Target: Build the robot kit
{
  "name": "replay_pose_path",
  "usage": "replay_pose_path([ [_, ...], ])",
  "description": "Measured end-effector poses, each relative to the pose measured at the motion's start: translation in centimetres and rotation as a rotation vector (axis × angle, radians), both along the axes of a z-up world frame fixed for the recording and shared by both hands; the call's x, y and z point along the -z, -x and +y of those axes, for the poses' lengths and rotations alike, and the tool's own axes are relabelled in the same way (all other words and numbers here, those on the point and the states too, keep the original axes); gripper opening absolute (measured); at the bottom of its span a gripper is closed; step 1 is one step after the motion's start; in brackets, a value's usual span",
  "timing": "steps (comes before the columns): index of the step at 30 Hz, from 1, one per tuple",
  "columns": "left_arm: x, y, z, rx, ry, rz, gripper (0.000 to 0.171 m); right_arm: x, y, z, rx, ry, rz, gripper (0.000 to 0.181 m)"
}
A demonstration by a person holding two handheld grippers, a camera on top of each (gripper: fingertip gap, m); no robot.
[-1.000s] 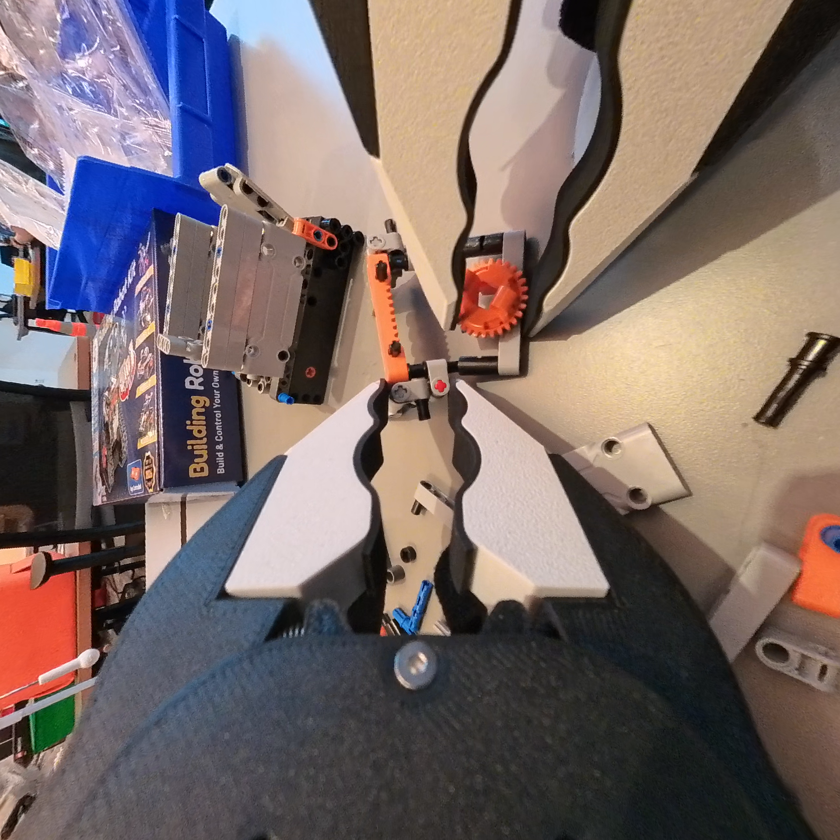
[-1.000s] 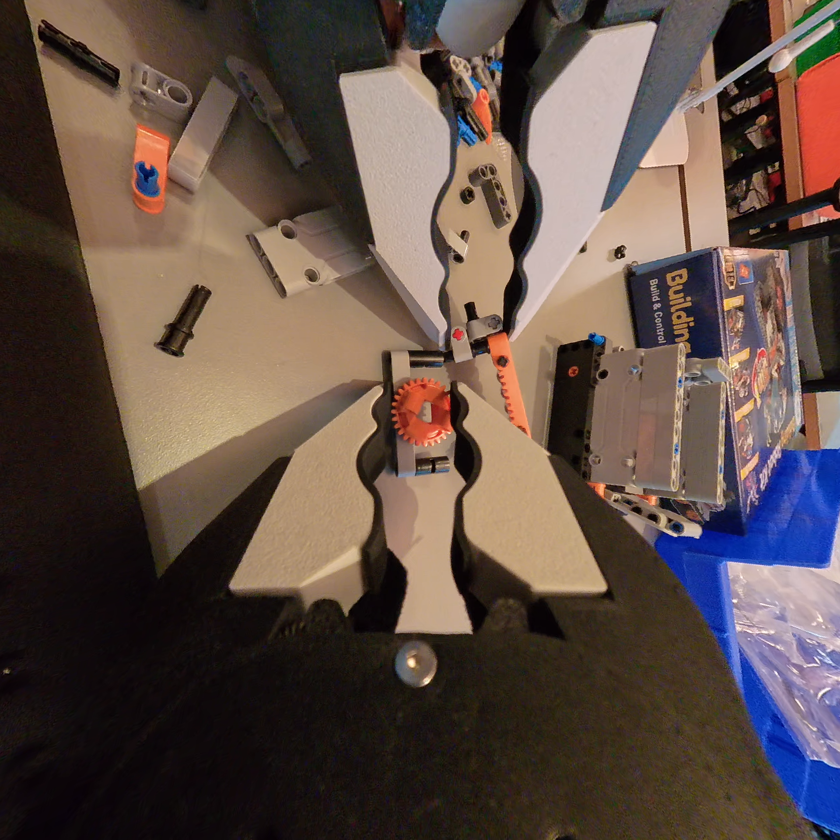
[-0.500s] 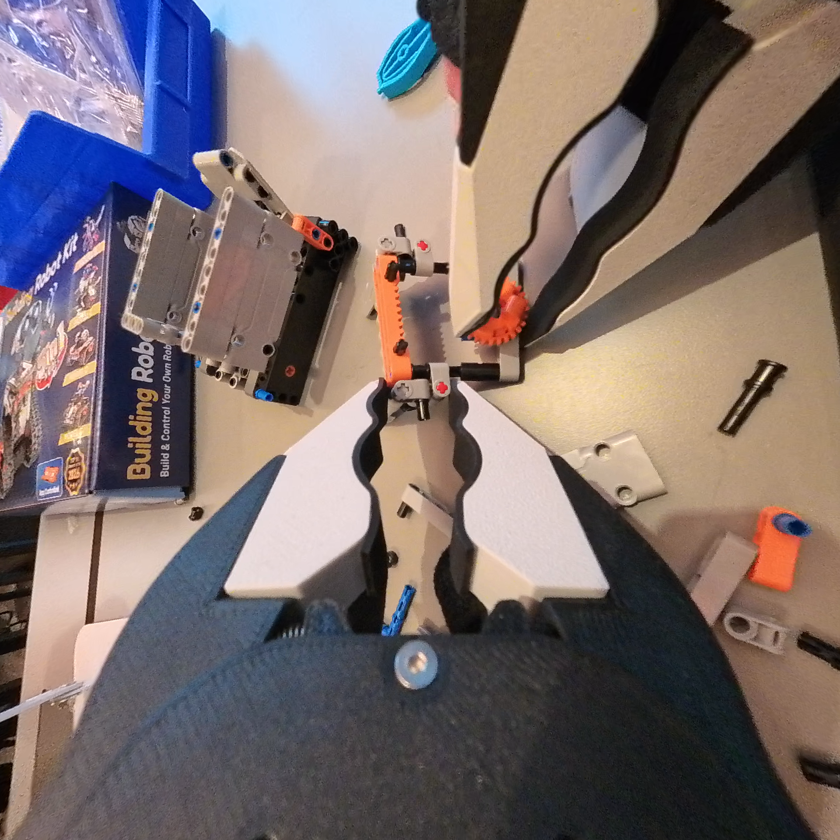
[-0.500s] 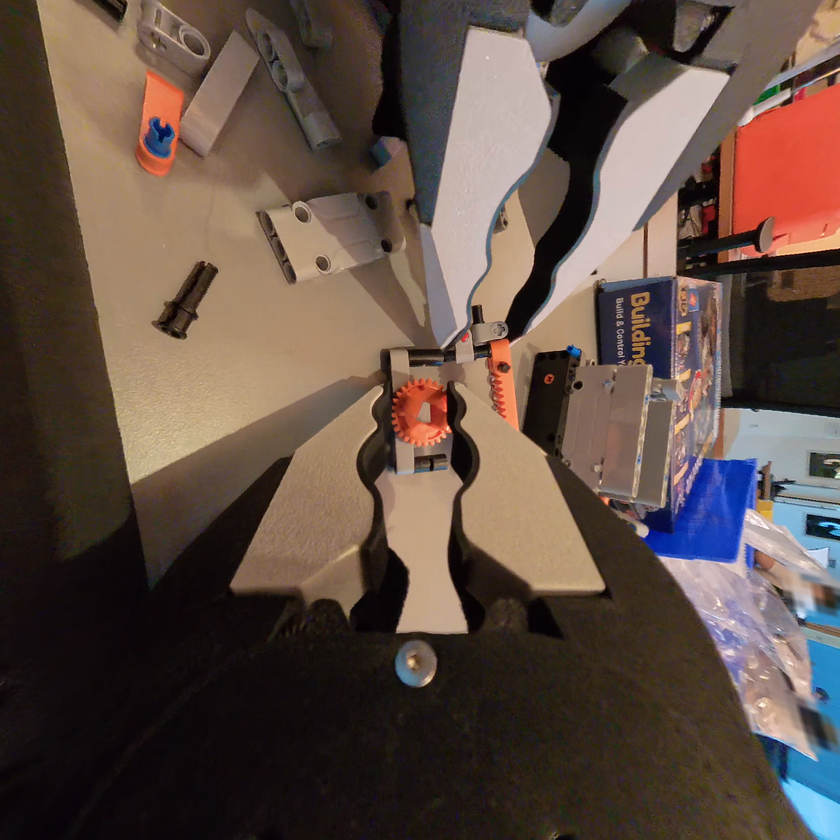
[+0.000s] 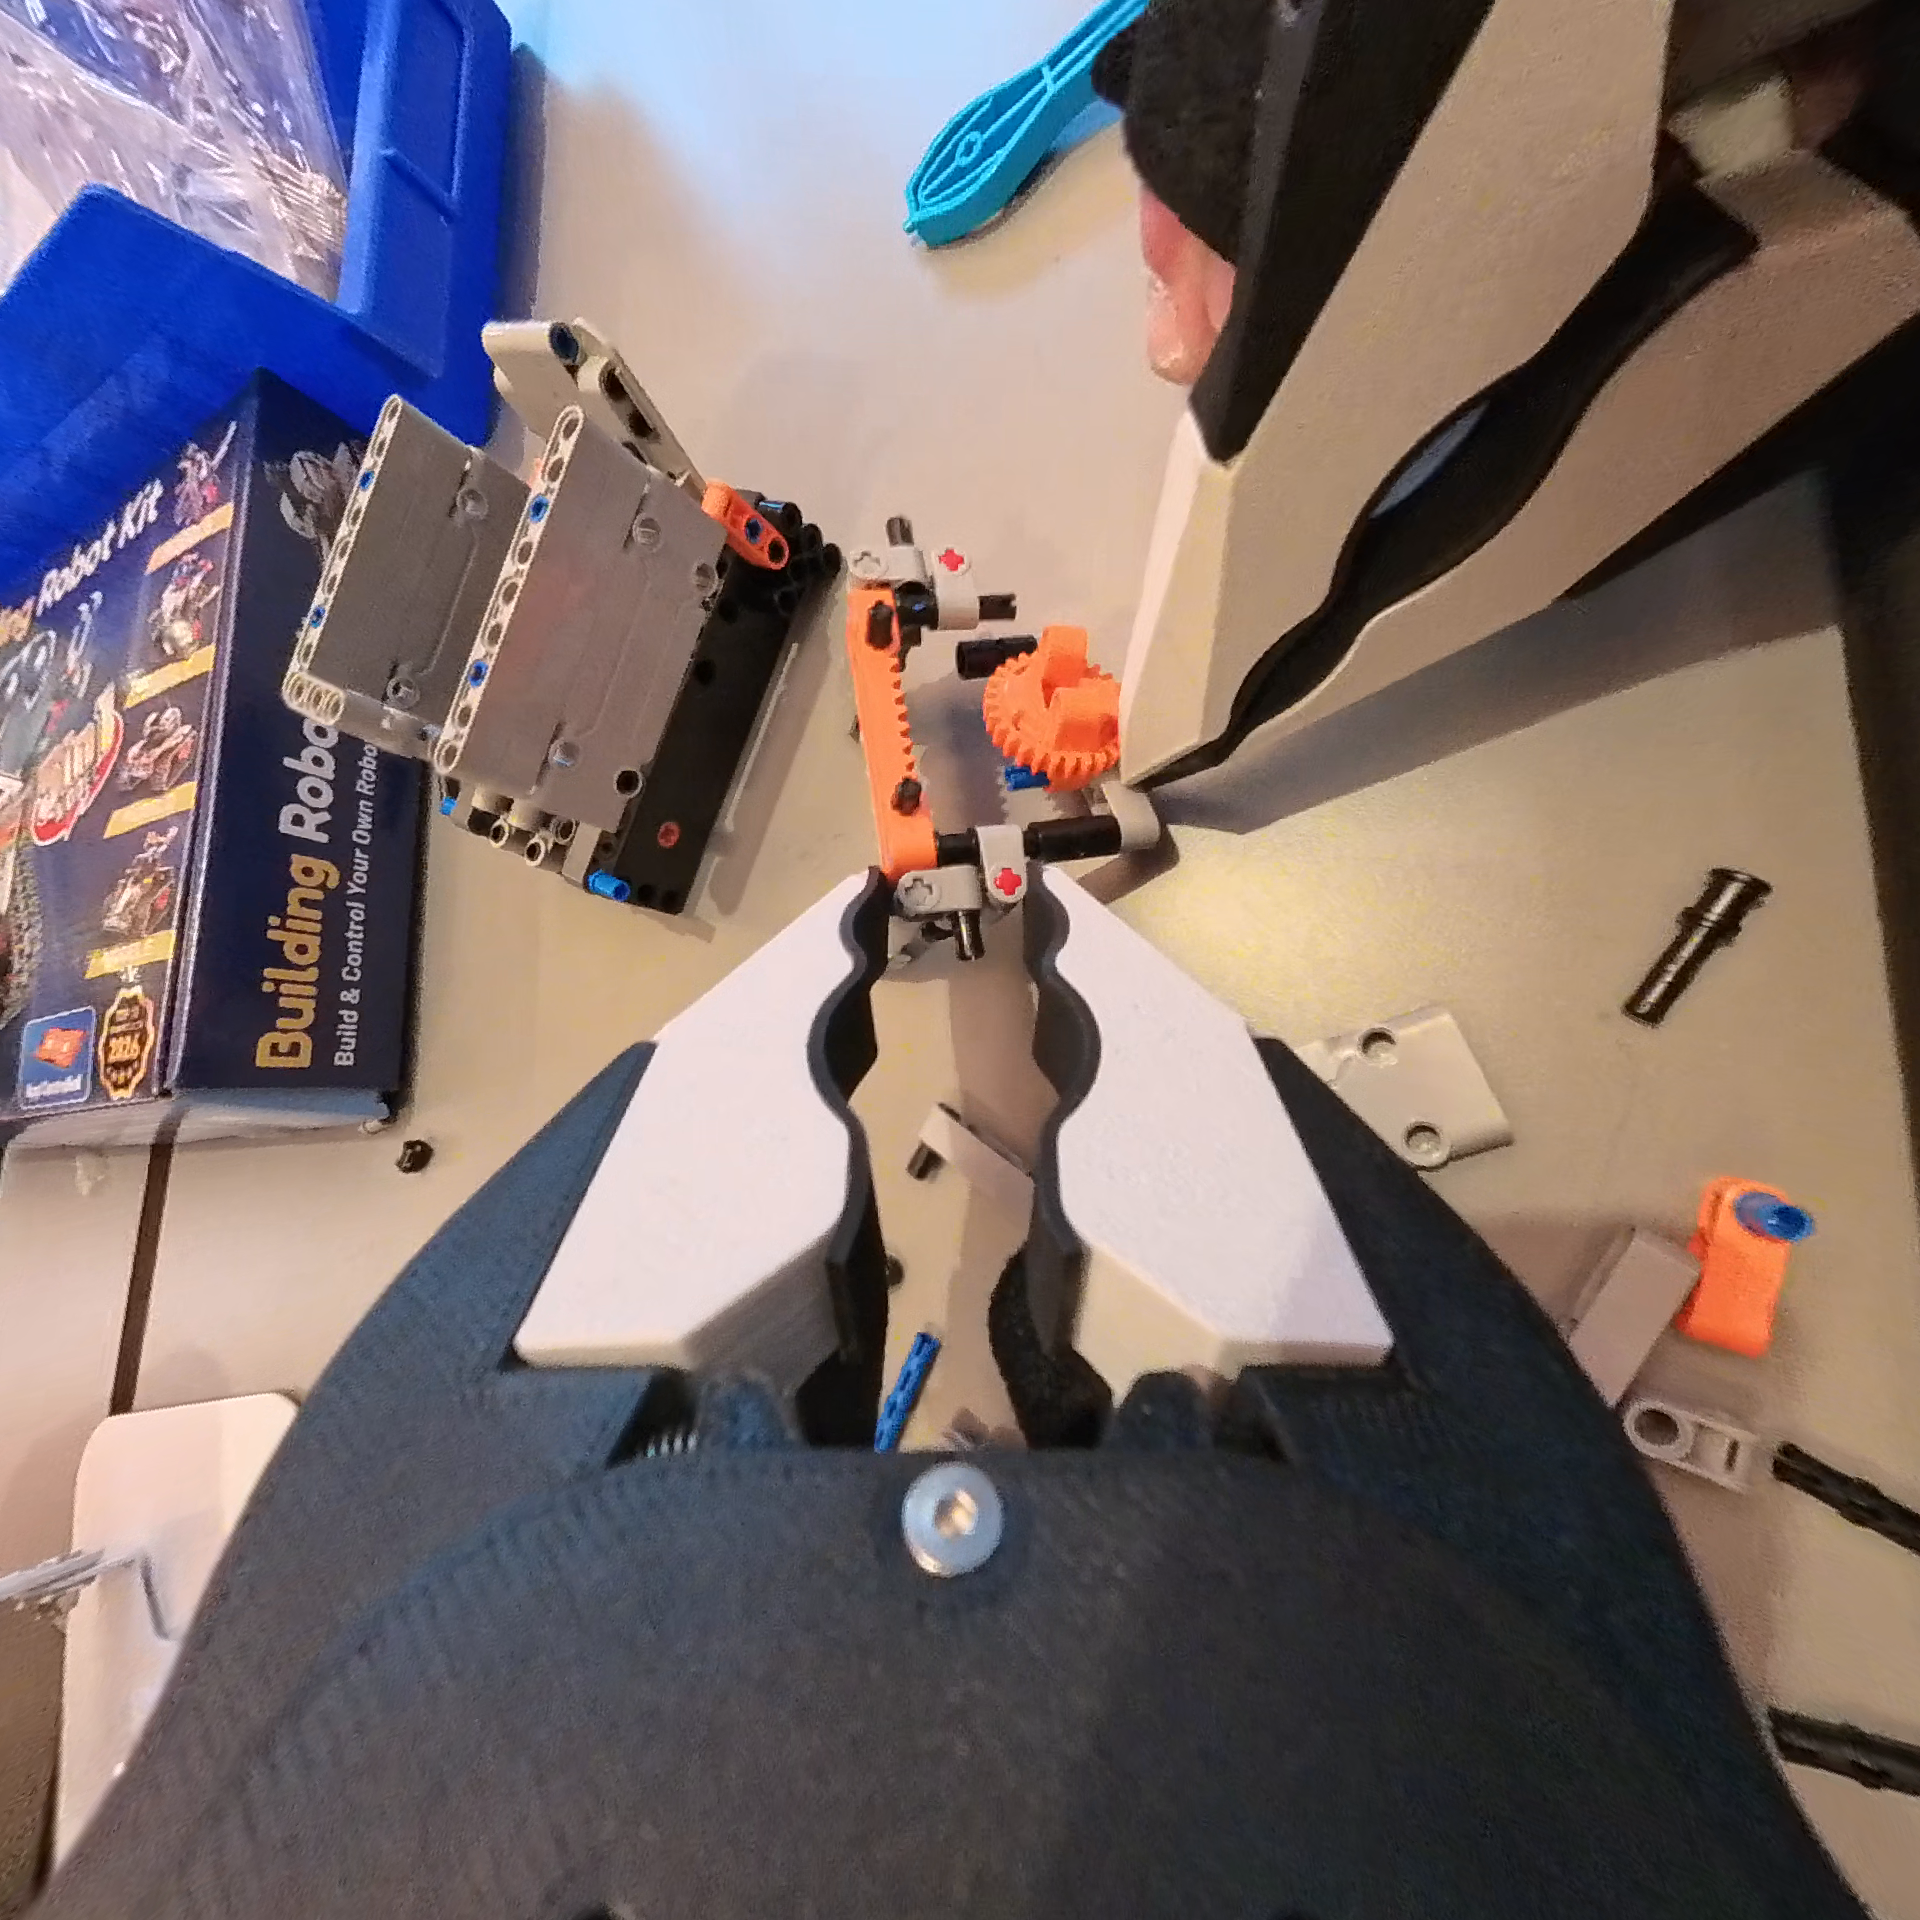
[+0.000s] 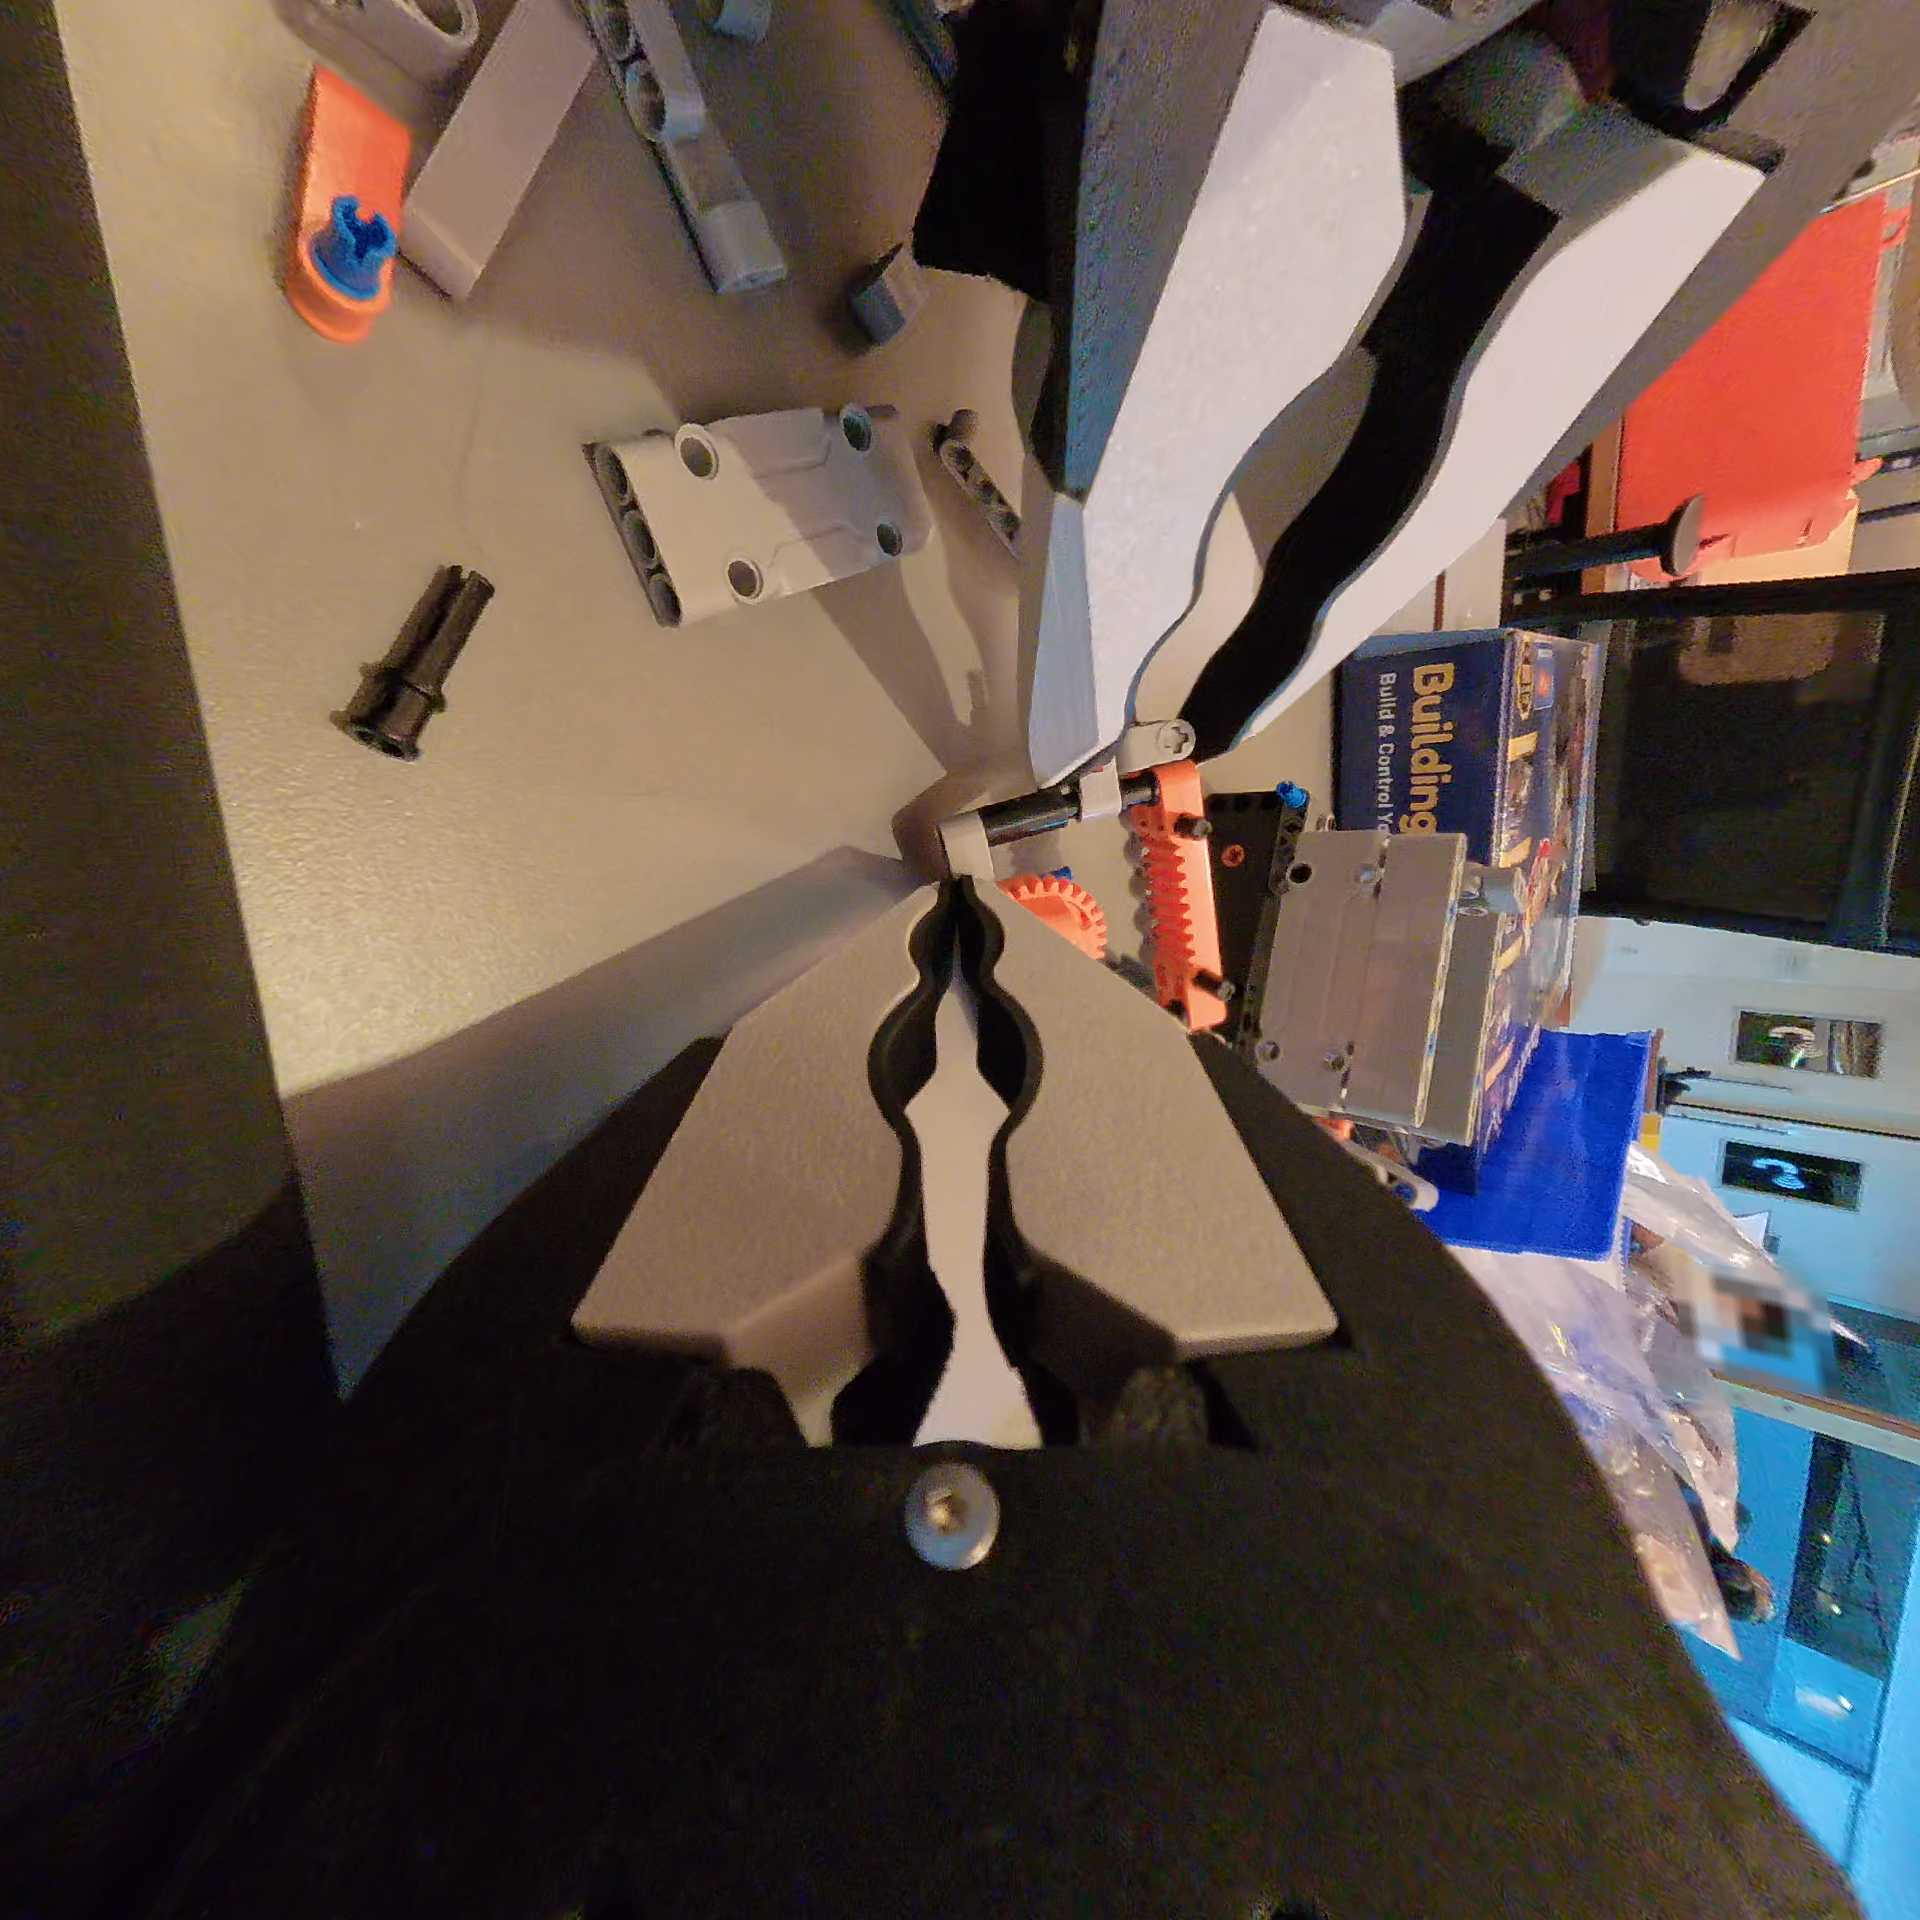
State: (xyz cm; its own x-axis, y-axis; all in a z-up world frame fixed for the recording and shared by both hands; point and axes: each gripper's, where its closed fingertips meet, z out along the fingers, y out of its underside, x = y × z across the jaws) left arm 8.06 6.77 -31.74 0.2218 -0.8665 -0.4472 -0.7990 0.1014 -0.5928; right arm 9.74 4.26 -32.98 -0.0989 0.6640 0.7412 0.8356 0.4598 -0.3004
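A small brick assembly lies on the pale table: an orange toothed rack, an orange gear on a grey frame, and black axles with grey connectors. My left gripper is shut on the near grey connector at the rack's end. My right gripper is shut on the end of the grey frame, with the gear just beside its right finger. The two grippers face each other: the right one shows in the left wrist view and the left one in the right wrist view.
A grey and black block build stands left of the rack, against a dark blue box and blue bins. Loose parts lie to the right: a black pin, a grey panel, an orange piece. A teal tool lies farther off. Both grippers' tips are close together, under 4 cm apart.
My right gripper has rolled and closed from astride the flat gear frame onto the frame's end, tipping the gear up on edge. My left gripper has kept its hold.
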Motion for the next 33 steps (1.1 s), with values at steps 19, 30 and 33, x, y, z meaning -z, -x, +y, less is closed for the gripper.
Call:
replay_pose_path([
  [19,-0.03,-0.75,-0.7,0.026,0.016,-0.01,0.024,-0.1,0.45,-0.26,0.033,0.241,0.126,0.026],
  [30,-0.04,-0.89,-0.79,0.039,0.011,-0.01,0.023,0.03,0.44,-0.17,0.033,0.301,0.135,0.023],
  [33,-0.05,-0.9,-0.8,0.039,0.009,-0.007,0.023,0.03,0.43,-0.18,0.029,0.302,0.133,0.023],
])
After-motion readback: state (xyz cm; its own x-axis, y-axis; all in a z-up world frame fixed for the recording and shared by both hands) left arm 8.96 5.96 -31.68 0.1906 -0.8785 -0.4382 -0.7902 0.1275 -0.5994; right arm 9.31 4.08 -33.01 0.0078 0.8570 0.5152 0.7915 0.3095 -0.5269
